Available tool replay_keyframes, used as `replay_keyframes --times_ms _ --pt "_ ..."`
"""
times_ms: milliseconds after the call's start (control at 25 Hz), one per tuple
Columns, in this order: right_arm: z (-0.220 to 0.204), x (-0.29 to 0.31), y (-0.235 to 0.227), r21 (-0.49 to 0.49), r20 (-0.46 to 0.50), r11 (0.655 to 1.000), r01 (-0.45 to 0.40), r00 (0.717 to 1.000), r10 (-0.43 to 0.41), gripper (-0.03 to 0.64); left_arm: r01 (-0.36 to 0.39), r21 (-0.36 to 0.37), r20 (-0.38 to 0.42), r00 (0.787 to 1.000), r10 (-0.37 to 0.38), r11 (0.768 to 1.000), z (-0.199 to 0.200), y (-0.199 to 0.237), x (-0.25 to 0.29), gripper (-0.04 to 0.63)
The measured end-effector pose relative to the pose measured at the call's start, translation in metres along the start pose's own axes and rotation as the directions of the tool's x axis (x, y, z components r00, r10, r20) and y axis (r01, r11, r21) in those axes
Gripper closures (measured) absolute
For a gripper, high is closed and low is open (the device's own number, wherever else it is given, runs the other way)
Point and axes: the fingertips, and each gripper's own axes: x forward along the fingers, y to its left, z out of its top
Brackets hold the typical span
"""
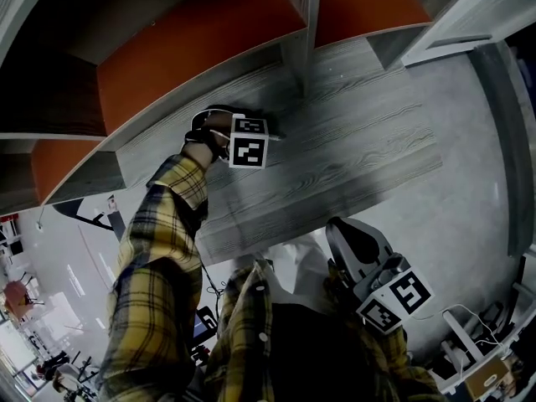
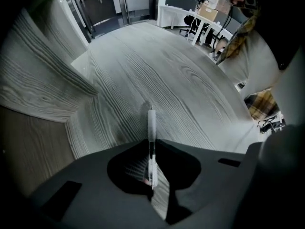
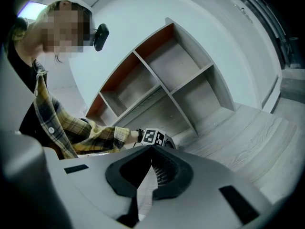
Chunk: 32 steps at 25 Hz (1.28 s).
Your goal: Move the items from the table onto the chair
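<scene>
Jutting forward, the pen [image 2: 151, 124] sits clamped between the left gripper's [image 2: 152, 143] jaws.

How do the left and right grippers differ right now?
The left gripper is shut on a slim translucent white pen; the right gripper is shut on nothing. The left gripper is down at the grey wood-grain table; the right gripper is held off its edge, by the person's body. The left gripper points down; the right gripper faces the shelves. Both carry marker cubes.

surface: grey wood-grain table [image 1: 360, 141] | on it: one slim pale pen [image 2: 151, 124] | back edge: open shelf unit [image 3: 167, 82]
</scene>
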Motion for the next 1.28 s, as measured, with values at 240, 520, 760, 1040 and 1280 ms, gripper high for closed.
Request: replay_keyframes --times_ms 240,520,760,1040,1280 --pt "-0.002 -0.003 0.009 -0.013 -0.004 1.000 -0.009 1.000 0.009 0.600 -0.050 -0.069 0.019 0.998 0.051 0.996 0.001 -0.003 -0.003 0.551" --pt "-0.005 0.006 0.030 -0.079 -0.053 0.993 -0.088 0.995 0.084 0.598 -0.095 -0.304 0.105 0.986 0.133 0.948 -0.009 -0.019 -0.042 0.551" --pt "-0.012 0.042 0.076 -0.184 -0.169 0.950 -0.253 0.960 0.223 0.598 -0.138 -0.616 0.130 0.953 0.272 0.776 -0.063 -0.076 -0.084 0.551" --pt "-0.040 0.098 0.175 -0.235 -0.334 0.826 -0.512 0.841 0.426 0.599 -0.125 -0.921 0.053 0.898 0.436 0.369 -0.156 -0.190 -0.122 0.551" --pt "-0.093 0.133 0.251 -0.194 -0.471 0.730 -0.656 0.715 0.517 0.599 -0.061 -0.995 -0.094 0.840 0.534 -0.079 -0.238 -0.304 -0.143 0.551"
